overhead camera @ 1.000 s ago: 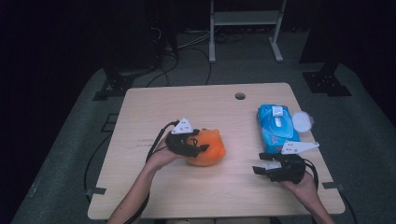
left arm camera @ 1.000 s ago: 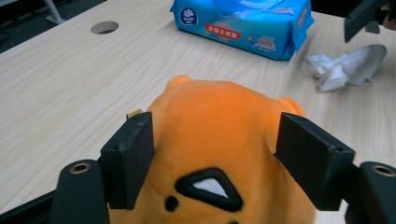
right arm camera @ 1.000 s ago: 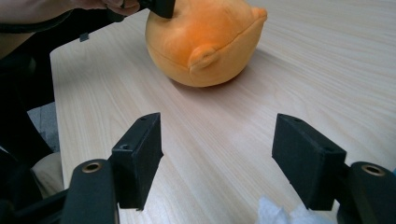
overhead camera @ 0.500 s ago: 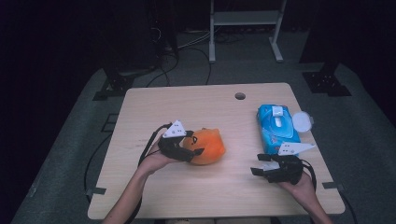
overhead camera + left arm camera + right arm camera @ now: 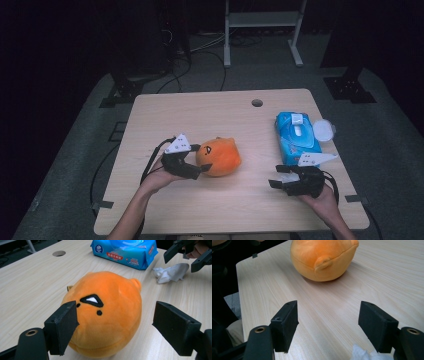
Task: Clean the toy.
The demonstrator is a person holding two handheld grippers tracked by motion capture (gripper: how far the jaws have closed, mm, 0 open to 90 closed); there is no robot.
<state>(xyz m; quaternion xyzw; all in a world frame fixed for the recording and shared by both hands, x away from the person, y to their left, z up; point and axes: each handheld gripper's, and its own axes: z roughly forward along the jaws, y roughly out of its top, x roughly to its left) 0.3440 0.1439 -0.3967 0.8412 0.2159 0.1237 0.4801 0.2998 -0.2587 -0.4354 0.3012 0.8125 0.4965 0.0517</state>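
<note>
An orange plush (image 5: 220, 157) with a small black face lies on the wooden table (image 5: 200, 115), left of centre. My left gripper (image 5: 199, 161) is at its left side. Its jaws have just been opening and now stand open, one on each side of the plush (image 5: 105, 312). The left gripper view shows the right pad well apart from the plush and the left pad (image 5: 63, 326) close against it. My right gripper (image 5: 276, 178) rests open near the front right, pointing left toward the plush (image 5: 324, 257). A crumpled white tissue (image 5: 362, 353) lies at its jaws, not gripped.
A blue pack of wet wipes (image 5: 296, 132) lies at the right, with a round white lid (image 5: 323, 130) beside it. A cable hole (image 5: 257, 102) sits near the table's far edge. Bare wood lies between the plush and the right gripper.
My left gripper has drawn back to the left from the plush, and its jaws have spread wider, letting go of the plush. The right gripper has stayed put.
</note>
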